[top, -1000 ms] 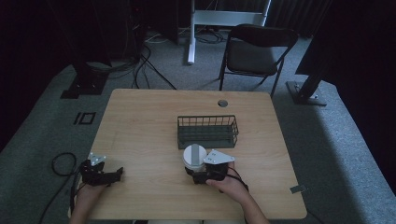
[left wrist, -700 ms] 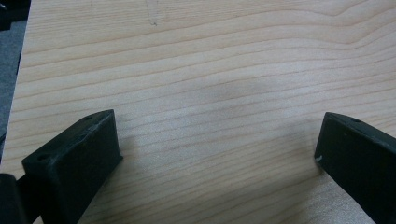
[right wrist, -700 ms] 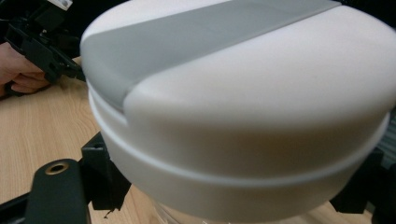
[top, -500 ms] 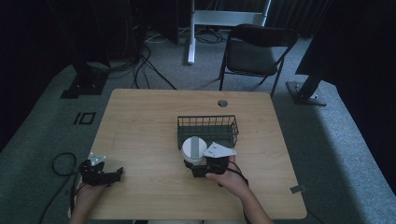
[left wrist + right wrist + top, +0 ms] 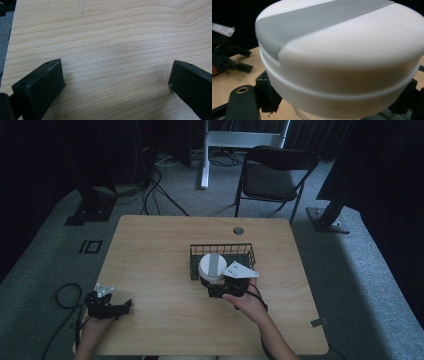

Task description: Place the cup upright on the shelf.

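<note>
My left gripper (image 5: 112, 307) sits low at the lower left of the high view, jaws spread wide, hand (image 5: 92, 330) behind it. My right gripper (image 5: 220, 287) is at centre frame, jaws clamped, forearm angling in from the bottom edge.

You work at a light wood-grain table (image 5: 150, 250) with a round cable port (image 5: 238, 230) near its far edge. It stands on grey carpet (image 5: 360, 285). A black folding chair (image 5: 272, 175) faces you beyond the table at upper right of the frame. A white frame leg (image 5: 205, 155) rises at top centre. Black stand bases (image 5: 85, 210) sit upper left and (image 5: 327, 220) right, with loose cables (image 5: 155, 180) trailing between. Surroundings are dark; light falls mainly on the table.
</note>
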Demonstrator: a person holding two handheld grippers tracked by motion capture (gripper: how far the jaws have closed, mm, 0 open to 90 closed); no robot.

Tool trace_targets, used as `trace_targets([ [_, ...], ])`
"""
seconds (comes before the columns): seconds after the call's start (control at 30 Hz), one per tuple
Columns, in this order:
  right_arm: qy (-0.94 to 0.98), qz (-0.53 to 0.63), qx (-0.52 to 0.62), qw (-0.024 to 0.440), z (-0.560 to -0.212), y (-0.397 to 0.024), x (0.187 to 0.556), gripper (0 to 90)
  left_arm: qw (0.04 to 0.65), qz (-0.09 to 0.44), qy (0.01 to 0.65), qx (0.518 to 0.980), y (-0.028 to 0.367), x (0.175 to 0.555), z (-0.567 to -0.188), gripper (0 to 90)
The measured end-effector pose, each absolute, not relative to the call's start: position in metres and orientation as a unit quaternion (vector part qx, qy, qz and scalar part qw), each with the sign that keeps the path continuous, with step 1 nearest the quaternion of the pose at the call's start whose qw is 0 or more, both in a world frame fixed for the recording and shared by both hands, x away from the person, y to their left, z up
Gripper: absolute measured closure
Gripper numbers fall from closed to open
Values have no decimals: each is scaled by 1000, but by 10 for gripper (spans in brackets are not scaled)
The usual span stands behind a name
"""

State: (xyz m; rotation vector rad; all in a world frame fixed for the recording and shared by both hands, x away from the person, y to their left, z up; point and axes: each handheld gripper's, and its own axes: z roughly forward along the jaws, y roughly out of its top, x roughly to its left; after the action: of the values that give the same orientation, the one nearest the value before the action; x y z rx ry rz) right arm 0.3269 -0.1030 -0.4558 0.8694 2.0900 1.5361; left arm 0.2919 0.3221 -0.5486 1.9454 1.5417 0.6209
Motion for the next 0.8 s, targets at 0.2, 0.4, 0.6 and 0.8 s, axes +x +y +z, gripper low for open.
trace_targets([
  [0.2, 735, 550, 328, 224, -447, -107, 336, 181, 287, 233, 577, 728, 322, 292, -549, 2],
  [0.4, 716, 552, 350, 248, -438, -111, 346, 181, 287, 233, 577, 728, 322, 292, -549, 1],
  [0.6, 700, 549, 370, 268, -431, -115, 355, 181, 287, 232, 577, 728, 322, 292, -549, 1],
  [0.8, 685, 545, 390, 287, -423, -122, 366, 181, 286, 232, 576, 729, 322, 292, -548, 1],
])
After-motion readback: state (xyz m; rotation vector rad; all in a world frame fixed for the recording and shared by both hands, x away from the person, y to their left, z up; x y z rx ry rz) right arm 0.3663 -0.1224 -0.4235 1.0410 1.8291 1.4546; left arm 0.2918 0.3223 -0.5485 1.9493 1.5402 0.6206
